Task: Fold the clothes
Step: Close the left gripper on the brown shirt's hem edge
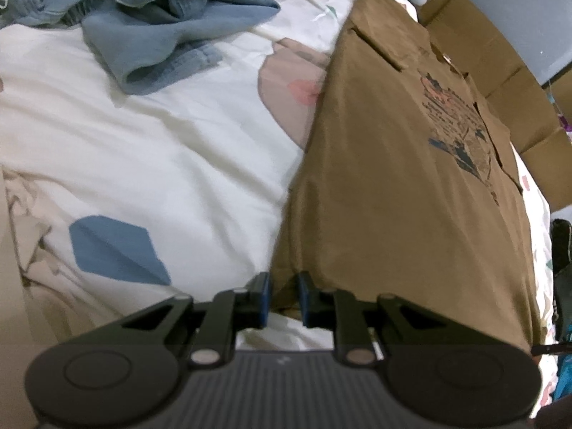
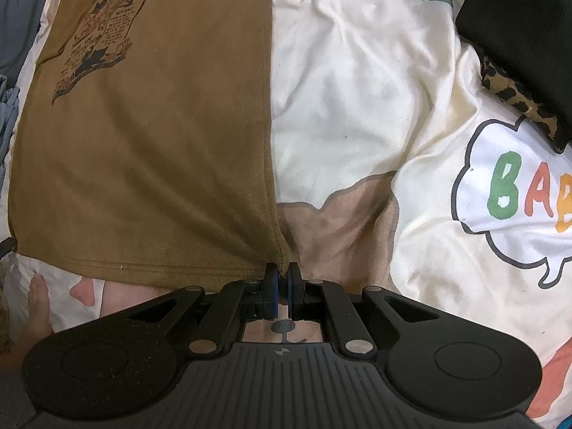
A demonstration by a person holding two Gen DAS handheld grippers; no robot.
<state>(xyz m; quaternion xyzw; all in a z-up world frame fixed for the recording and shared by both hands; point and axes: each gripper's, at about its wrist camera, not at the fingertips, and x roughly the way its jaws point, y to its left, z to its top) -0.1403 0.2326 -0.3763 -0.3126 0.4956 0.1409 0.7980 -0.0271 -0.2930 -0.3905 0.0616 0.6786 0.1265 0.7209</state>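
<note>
Nearest our lenses, both grippers are filling the six o'clock edge of each wrist view. We are holding the left gripper [image 1: 284,298] at the hem corner of the brown T-shirt [image 1: 393,196]; its blue-padded fingers are standing slightly apart with brown cloth lying between them, and we cannot tell whether the pads are actually pressing it. We are pinching the other hem corner with the right gripper [image 2: 282,286], its pads closed tight on a small fold of that fabric.

We are seeing the brown T-shirt lying flat on the bedspread [image 2: 350,82], print side up, stretching from six toward twelve o'clock in both views, its sleeves already folded in. Its chest graphic [image 2: 100,32] is carrying lines of lettering too small and blurred for us to read.

At three o'clock in the right view, the bedspread is showing a speech bubble [image 2: 507,196] with coloured letters "BAB", cut off by the frame edge.

At eleven o'clock in the left view, blue clothes [image 1: 150,10] are lying heaped, apart from the shirt.
</note>
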